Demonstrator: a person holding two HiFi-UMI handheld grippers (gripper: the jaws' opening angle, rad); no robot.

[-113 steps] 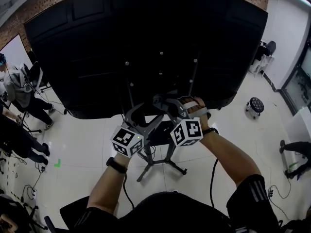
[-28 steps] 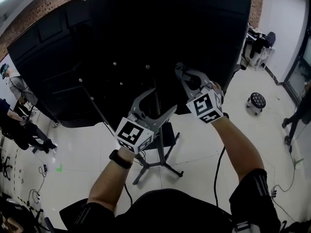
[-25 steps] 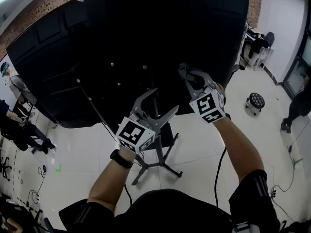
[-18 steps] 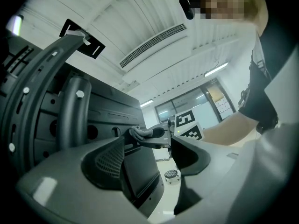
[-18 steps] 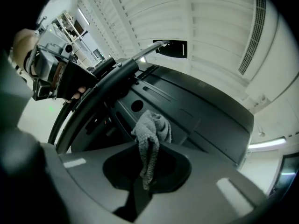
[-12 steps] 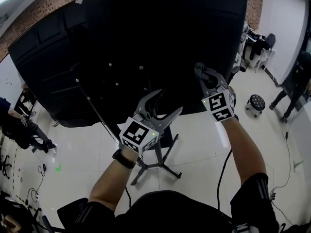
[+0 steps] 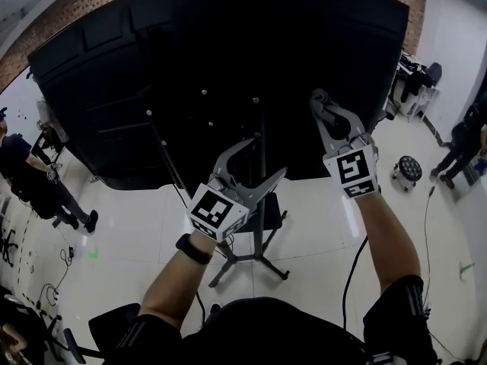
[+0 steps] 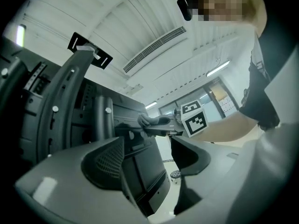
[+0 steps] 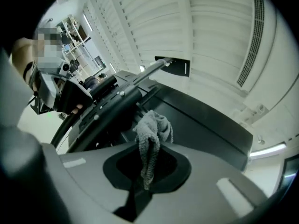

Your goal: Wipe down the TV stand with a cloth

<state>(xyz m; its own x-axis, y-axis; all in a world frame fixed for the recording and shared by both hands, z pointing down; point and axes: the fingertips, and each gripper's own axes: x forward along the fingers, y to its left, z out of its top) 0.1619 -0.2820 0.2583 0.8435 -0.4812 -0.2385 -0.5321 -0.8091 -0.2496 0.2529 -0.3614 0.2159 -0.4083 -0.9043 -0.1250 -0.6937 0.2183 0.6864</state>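
Note:
The black TV back panel fills the upper head view, carried on a stand post with a splayed base. My right gripper is raised against the panel's lower right part, shut on a grey cloth. In the right gripper view the cloth hangs bunched from the right gripper. My left gripper stands open and holds nothing, just in front of the post. In the left gripper view the left gripper faces the stand's bars, with the cloth beyond.
White tiled floor lies below. A round stool and a person are at the right. Another person stands at the left. A cable trails on the floor beside my right arm.
My right gripper has carried the cloth rightward and slightly up along the panel's lower part. The left gripper has stayed open near the post.

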